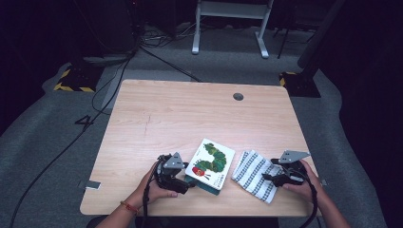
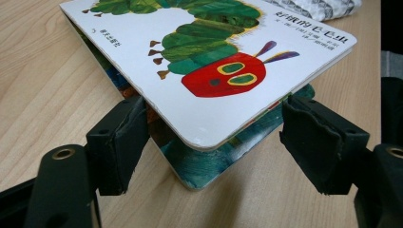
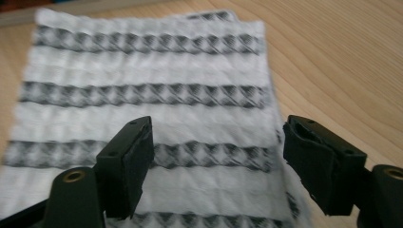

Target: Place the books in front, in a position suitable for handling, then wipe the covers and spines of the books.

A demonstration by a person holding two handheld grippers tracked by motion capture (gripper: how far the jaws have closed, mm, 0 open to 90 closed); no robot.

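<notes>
High view: above near edge of table (image 1: 199,109), facing forward, down, far. Left gripper view: close on book (image 2: 209,61). Right gripper view: close on cloth (image 3: 147,95). Both share table with high view.

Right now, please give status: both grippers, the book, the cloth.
Left gripper open, jaws astride the caterpillar board book corner, cover slightly lifted. Right gripper open over the striped cloth. Cloth flat beside book; nothing in the way.

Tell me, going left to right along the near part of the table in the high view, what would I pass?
Left gripper → picture book with a caterpillar on its cover → folded striped cloth → right gripper.
</notes>
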